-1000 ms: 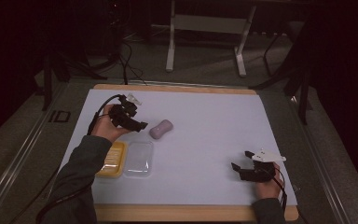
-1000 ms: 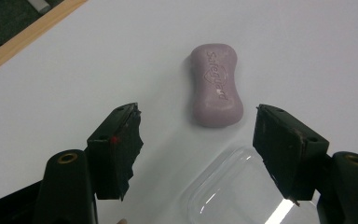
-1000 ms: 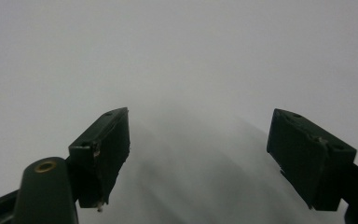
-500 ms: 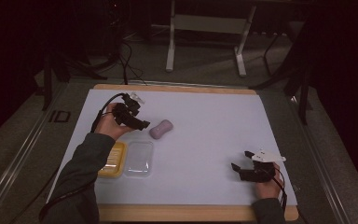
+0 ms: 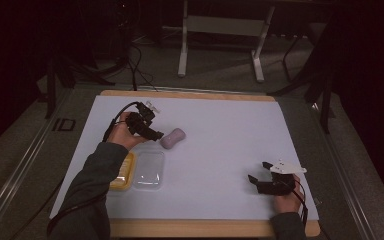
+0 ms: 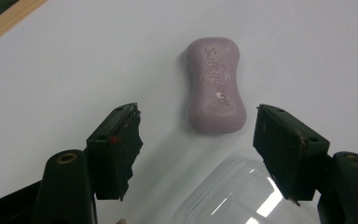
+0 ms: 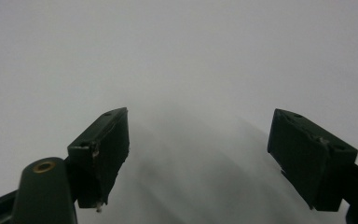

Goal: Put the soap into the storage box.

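We start at the left gripper (image 6: 196,149), whose two black jaws stand spread wide with nothing pinched between them. In the left gripper view they frame bare white table on either side of the near end of a pinkish-purple bar of soap (image 6: 216,86), which lies flat just ahead of the jaw tips and apart from both. The bar is waisted in the middle and bears the stamped word "Safeguard" along its top face. Below the jaws, at the bottom of that view, we see the rounded corner of a clear plastic lid (image 6: 242,196), close to the soap; whether the two touch we cannot tell.

From the high view, the left gripper (image 5: 154,134) is held in the person's left hand (image 5: 122,134) over the far left part of the white table (image 5: 230,130), tips pointing toward the soap (image 5: 173,138) just beside them. Nearer the person, the clear lid (image 5: 149,170) lies flat next to a yellow soap dish (image 5: 122,171); the two sit side by side, edges close or touching.

Well apart, at the near right of the table, the right gripper (image 5: 259,172) rests low in the person's right hand (image 5: 286,200). Its jaws are likewise spread, and in the right gripper view (image 7: 198,154) we find only blank white surface between them.
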### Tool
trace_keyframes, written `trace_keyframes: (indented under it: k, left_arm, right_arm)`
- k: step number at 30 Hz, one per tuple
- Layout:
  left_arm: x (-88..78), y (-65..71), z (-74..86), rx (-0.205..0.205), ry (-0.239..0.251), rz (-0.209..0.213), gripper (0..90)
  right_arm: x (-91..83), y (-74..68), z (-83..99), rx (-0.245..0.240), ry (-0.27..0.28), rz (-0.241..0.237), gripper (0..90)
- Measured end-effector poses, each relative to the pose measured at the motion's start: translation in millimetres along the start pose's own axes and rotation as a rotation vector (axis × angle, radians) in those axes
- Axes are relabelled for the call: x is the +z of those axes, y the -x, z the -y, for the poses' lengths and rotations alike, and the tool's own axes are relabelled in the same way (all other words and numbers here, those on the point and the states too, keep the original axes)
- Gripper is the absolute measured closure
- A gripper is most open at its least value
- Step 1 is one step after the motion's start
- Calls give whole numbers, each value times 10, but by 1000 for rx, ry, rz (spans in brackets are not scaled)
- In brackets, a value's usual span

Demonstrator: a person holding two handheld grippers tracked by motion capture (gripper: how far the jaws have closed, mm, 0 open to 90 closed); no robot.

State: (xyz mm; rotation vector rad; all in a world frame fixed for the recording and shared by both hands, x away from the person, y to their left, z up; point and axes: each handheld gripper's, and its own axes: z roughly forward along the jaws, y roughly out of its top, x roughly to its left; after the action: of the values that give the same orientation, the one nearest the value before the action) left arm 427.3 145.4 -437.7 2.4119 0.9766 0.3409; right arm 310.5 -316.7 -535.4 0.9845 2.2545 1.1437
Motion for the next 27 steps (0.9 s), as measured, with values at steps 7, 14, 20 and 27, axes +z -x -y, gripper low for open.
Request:
trace_keyframes:
  k: [7,14,20,27]
  left_arm:
    - [114,2,-20,-8,-18,9,319]
    - [194,21,-78,-2,-28,15,313]
    - [313,34,-125,3,-47,18,308]
    - [464,60,-186,23,-78,31,305]
  right_arm:
    - [0,0,0,-1,0,0,202]
    - [0,1,0,-1,0,-1,202]
    - [1,1,0,-1,0,-1,202]
    - [1,1,0,-1,0,-2,203]
